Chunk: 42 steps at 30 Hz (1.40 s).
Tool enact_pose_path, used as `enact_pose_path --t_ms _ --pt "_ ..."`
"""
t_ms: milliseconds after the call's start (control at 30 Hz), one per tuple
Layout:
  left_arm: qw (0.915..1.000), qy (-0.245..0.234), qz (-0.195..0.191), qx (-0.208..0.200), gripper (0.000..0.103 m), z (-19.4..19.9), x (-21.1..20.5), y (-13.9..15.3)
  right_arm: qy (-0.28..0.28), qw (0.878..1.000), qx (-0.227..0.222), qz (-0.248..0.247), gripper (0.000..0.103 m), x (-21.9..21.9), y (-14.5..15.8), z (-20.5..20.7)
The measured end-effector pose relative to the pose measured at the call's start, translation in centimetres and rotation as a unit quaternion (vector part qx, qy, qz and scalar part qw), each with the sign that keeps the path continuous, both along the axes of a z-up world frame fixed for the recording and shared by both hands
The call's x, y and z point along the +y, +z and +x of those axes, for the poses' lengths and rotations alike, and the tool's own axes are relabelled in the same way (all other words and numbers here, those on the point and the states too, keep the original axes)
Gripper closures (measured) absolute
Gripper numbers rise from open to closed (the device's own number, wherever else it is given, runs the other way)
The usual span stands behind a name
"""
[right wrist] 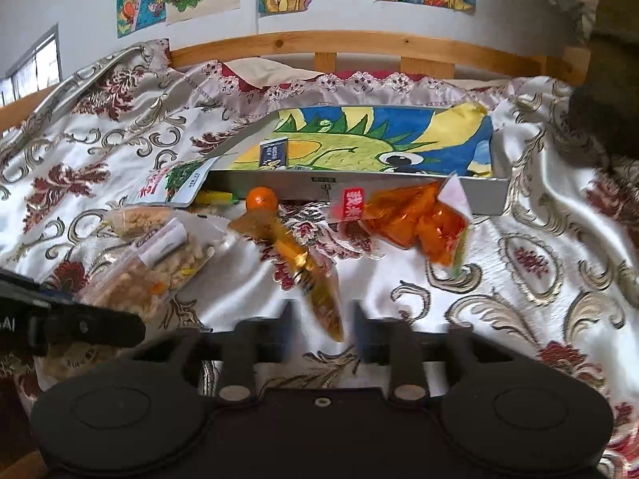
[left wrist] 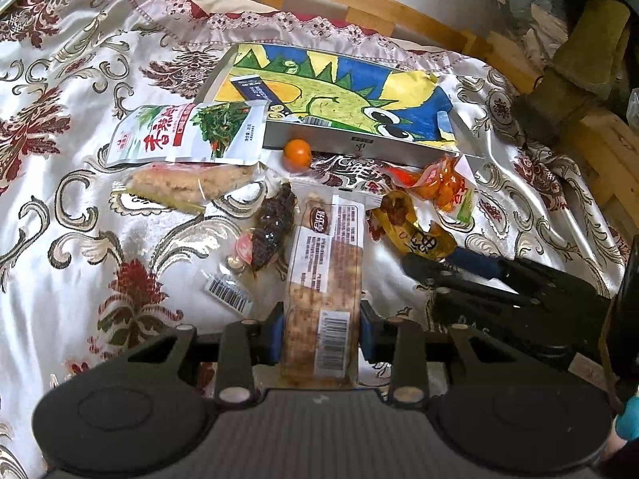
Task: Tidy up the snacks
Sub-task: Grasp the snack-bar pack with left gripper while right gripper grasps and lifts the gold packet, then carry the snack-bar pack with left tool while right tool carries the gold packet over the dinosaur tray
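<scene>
My left gripper is shut on a long clear-wrapped nut bar, its blue pads pressing both sides. In the right wrist view that bar juts out from the left gripper at the left edge. My right gripper stands open with a blurred yellow snack packet between its fingers, a gap on each side. The left wrist view shows this yellow packet at the right gripper's tips. A shallow grey box lined with a dinosaur drawing lies behind, holding a small dark-blue carton.
On the patterned satin cloth lie a green-white packet, a rice-crisp packet, a dark snack packet, an orange packet and a small orange fruit. A wooden rail runs behind.
</scene>
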State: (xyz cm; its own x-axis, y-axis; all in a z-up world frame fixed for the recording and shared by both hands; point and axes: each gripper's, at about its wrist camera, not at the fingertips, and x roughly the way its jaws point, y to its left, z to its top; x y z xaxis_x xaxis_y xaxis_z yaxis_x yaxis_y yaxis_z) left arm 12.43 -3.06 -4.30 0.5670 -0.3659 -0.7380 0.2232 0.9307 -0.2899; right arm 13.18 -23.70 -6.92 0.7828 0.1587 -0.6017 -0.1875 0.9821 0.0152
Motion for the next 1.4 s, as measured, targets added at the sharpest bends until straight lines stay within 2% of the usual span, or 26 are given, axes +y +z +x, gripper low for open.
enact_pose_path --t_ms 100,133,167,267,500,700,800,933,1100,1233,1400 --pt "1.0 0.0 0.0 0.0 0.064 0.1 0.1 -0.1 0.007 1.0 0.002 -0.017 0.056 0.5 -0.6 1.0" --pt "1.0 0.001 0.0 -0.001 0.064 0.1 0.1 -0.1 0.011 1.0 0.004 -0.018 0.072 0.6 -0.9 1.3" --pt "1.0 0.001 0.001 -0.003 0.064 0.2 0.1 0.0 0.012 1.0 0.005 -0.02 0.08 0.6 -1.1 1.5" --pt "0.9999 0.003 0.001 -0.014 0.064 0.3 0.0 0.4 0.012 1.0 -0.014 -0.021 0.084 0.5 -0.8 1.1" --pt "0.9995 0.01 -0.003 -0.028 0.064 0.5 -0.3 2.3 0.004 0.995 -0.088 -0.048 0.088 0.9 1.6 -1.0" --pt "0.9971 0.013 -0.009 -0.074 0.064 1.9 -0.9 6.4 -0.017 0.989 -0.141 -0.037 0.088 0.0 4.2 -1.3" --pt "0.9949 0.021 -0.005 -0.099 0.064 3.4 -1.5 8.3 -0.02 0.984 -0.174 -0.047 0.088 -0.4 5.7 -0.5" --pt "0.99 0.031 -0.003 -0.138 0.064 6.3 -2.6 11.0 -0.028 0.977 -0.206 -0.043 0.088 -1.6 7.8 2.0" --pt "0.9853 0.037 0.003 -0.167 0.064 9.9 -4.4 12.7 -0.045 0.973 -0.224 -0.02 0.088 -3.6 9.2 6.5" --pt "0.9843 0.034 0.004 -0.173 0.064 13.0 -6.1 12.5 -0.047 0.973 -0.227 -0.018 0.088 -4.7 9.1 10.1" --pt "0.9856 0.04 0.008 -0.164 0.064 16.6 -7.5 10.9 -0.054 0.975 -0.217 -0.008 0.088 -5.6 8.0 13.2"
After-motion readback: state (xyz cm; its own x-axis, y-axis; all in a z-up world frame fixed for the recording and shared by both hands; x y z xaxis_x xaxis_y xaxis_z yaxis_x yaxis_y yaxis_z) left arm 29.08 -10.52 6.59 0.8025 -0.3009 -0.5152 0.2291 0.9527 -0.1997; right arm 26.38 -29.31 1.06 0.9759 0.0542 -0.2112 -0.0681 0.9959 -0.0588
